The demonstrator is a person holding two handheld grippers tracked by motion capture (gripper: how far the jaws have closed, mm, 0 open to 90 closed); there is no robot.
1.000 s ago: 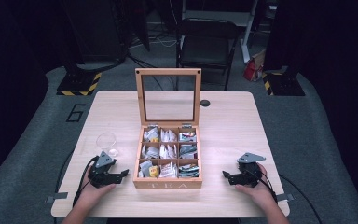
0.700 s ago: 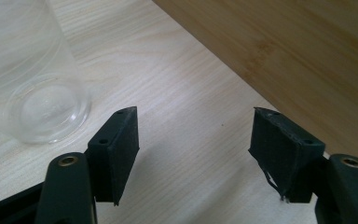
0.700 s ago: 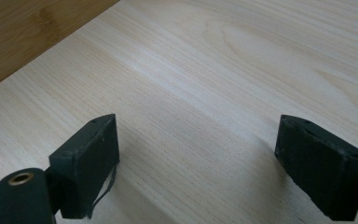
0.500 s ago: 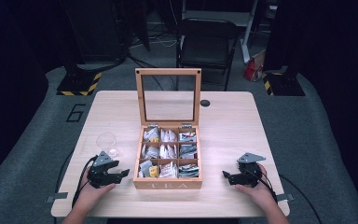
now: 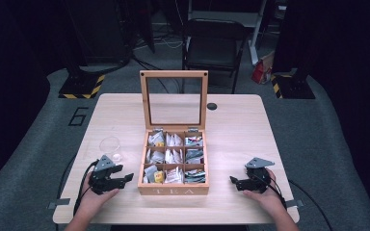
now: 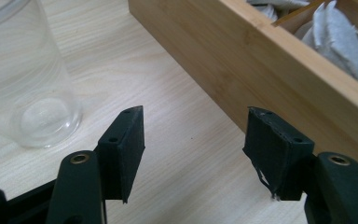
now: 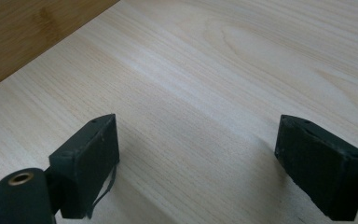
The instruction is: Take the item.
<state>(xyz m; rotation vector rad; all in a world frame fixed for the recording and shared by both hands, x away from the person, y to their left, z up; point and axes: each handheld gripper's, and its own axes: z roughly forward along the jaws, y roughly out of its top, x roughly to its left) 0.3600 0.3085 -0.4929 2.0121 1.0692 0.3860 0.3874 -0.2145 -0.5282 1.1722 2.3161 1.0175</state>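
Table (image 5: pixel 231 125): tea box (image 5: pixel 173 188) right of left gripper's (image 5: pixel 126 178) fingers (image 6: pixel 123 149).

Seen along two black jaws rising from the bottom edge: right gripper (image 7: pixel 198 158) standing wide open, nothing between the pads. One finger (image 7: pixel 86 163) at about 8 o'clock, with a brass-coloured screw at its base and a thin frayed strip hanging off its inner edge; the other at about 4 o'clock. Beneath and beyond, pale wooden table (image 7: pixel 223 70) with fine grain running across, faint shadows under both pads. At 10 to 11 o'clock, a darker wooden box wall (image 7: pixel 32 28) cutting the corner, resting on the table, well apart from the jaws.
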